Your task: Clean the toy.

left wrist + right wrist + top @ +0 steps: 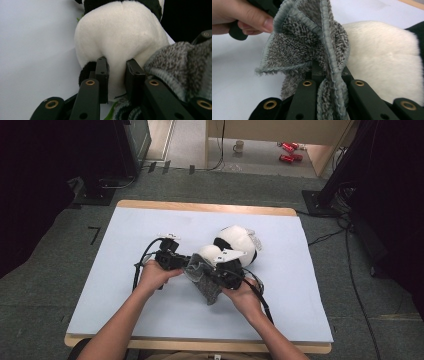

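Cloth (317, 47) pinched in shut right tongs (329, 75); left tongs (117, 75) clamp panda toy (120, 37).

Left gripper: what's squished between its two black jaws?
White plush of the panda toy, pinched by the left gripper, shown in the left gripper view.

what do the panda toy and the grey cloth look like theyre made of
Panda toy: seems to be short-pile plush, matte cream-white with black patches; its fuzzy surface dents where the left gripper pinches it, so it is probably soft-stuffed.
Grey cloth: looks like looped terry or microfibre, speckled grey, with a pale stitched hem; it bunches in soft folds in the right gripper.
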